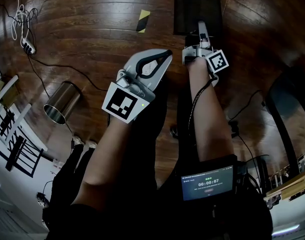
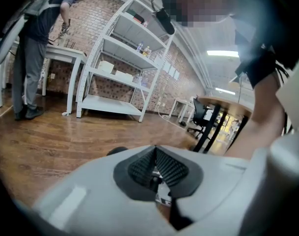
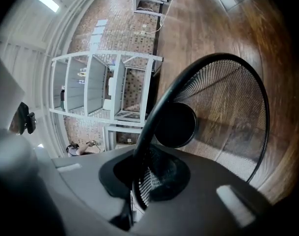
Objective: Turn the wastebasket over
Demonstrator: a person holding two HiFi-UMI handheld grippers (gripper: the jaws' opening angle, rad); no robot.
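A black wire-mesh wastebasket [image 1: 192, 6] stands on the dark wooden floor at the top of the head view. My right gripper [image 1: 202, 30] reaches out to its near edge. In the right gripper view the basket's round rim and mesh wall [image 3: 228, 97] fill the picture, with the solid black bottom disc [image 3: 175, 125] behind the rim. The right gripper [image 3: 139, 168] is shut on that rim, which runs between the pads. My left gripper [image 1: 164, 57] hangs above the floor to the left of the basket, apart from it. Its jaws [image 2: 155, 149] are shut with nothing in them.
A shiny metal bin [image 1: 62, 102] sits on the floor at the left, with a cable running past it to a power strip [image 1: 27, 47]. A yellow-and-black tape mark [image 1: 143, 20] lies near the basket. White shelving [image 2: 122, 68], a person at a table [image 2: 39, 38] and a desk with a chair [image 2: 202, 116] stand further off.
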